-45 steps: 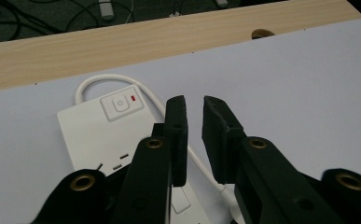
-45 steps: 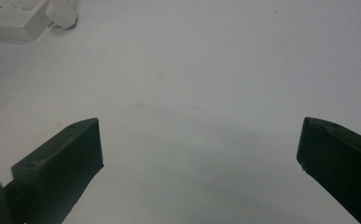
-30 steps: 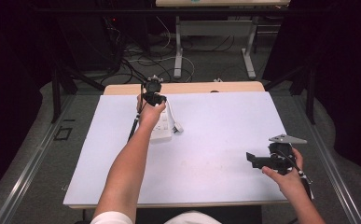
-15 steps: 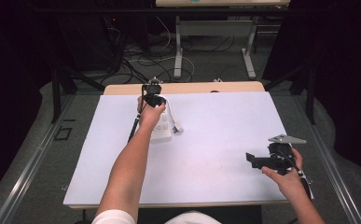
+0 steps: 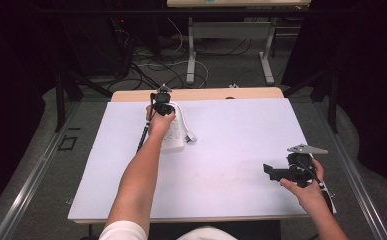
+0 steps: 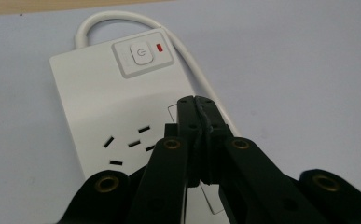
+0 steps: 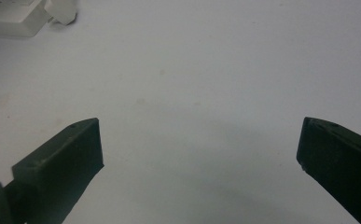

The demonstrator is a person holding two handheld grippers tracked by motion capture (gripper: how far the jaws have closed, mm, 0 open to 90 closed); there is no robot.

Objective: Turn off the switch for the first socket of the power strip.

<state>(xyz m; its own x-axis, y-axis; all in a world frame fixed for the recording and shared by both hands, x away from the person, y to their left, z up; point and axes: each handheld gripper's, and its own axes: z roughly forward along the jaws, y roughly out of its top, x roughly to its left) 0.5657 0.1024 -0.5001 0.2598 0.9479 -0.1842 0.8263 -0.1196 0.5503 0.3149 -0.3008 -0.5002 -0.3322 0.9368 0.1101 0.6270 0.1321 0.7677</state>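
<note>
White sheet point(image 5: 241, 150) covers my table; bare wooden edge point(image 5: 206, 94) shows along the far side. Past it, grey floor point(image 5: 221, 65) with tangled cables point(image 5: 146, 65). Metal legs of another table point(image 5: 191, 50) stand farther back. Dark curtains point(image 5: 366, 75) flank both sides.

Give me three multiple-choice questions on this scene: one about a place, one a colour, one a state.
1. Where does the power strip lie?
A. far left of the white mat
B. near right corner
C. on the floor

2. What colour is the light beside the power button?
A. green
B. red
C. blue

3. How do the left tongs stand?
A. wide open
B. shut on the cord
C. shut, empty

Answers: 1 A, the high view shows it by the far left edge; 2 B, a red mark; 3 C, the jaws meet with nothing between.
</note>
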